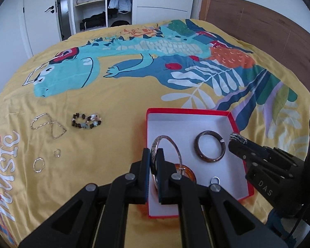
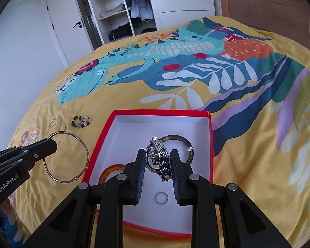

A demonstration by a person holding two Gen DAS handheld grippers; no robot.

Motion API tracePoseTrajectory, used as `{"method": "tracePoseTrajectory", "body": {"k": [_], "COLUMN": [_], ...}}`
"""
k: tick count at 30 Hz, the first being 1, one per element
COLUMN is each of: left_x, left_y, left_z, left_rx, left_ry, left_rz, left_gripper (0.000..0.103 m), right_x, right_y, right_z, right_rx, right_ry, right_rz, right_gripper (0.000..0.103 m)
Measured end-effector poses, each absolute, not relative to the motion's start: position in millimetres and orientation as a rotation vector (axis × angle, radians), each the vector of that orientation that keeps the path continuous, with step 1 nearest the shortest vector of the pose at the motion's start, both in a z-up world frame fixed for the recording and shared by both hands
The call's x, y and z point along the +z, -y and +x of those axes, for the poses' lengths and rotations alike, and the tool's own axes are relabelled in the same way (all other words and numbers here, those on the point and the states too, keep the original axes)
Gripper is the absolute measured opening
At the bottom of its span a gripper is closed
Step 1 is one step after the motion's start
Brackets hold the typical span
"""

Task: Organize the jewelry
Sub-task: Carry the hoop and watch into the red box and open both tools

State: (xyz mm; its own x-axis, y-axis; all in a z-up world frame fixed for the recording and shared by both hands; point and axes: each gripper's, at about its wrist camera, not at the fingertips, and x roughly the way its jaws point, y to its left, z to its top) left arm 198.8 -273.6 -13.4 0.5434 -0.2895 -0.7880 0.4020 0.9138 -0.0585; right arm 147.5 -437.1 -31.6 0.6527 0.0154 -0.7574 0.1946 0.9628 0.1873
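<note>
**Jewelry over the red box, both tongs loaded**

Jewelry is in both grips right now! The left tongs (image 1: 154, 161) are pinched nearly flat on a thin rose-gold bangle (image 1: 171, 144), and the hoop stands up from the pads, hanging above the near left edge of the red box (image 1: 188, 110). From the right wrist view that same bangle (image 2: 67, 157) shows just outside the box's left wall (image 2: 97, 144), over the yellow bedspread (image 2: 248, 165).

The right tongs (image 2: 158, 163) hold a narrow grip on a silver metal-link wristwatch (image 2: 158, 158), with the bracelet bunched between the pads above the white floor of the box.

Down inside the box: a small silver ring (image 2: 161, 198) nearest the camera, an amber bangle (image 2: 111, 170) on the left and partly hidden behind a finger, and farther back a dark brown bangle (image 1: 209, 146) lying flat.

Out on the bedspread to the left, well apart from the box, sit two small rings (image 1: 38, 164), then a silver chain (image 1: 48, 127) in a loose loop, with a beaded bracelet (image 1: 86, 121) just beside it.

Beyond that, the dinosaur print (image 1: 72, 72) spreads across the bed, and an open wardrobe (image 1: 101, 2) stands at the far wall.
</note>
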Motion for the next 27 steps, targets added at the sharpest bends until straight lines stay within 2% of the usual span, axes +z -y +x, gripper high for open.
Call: {"method": "tracePoseTrajectory", "body": {"k": [14, 27], "left_x": [-86.2, -104.7], "left_y": [310.9, 315.4], "left_z": [245.5, 245.0], "left_rx": [-0.383, -0.355], "left_ry": [-0.991, -1.010], "left_rz": [0.184, 0.230], "left_gripper": [0.005, 0.006], "right_x": [-93.4, -106.4], "right_y": [451.3, 442.5], "right_z": [198.3, 200.3], "right_rx": [-0.103, -0.090], "right_ry": [-0.979, -1.011], "right_rz": [0.259, 0.191], "right_gripper": [0.024, 0.024]}}
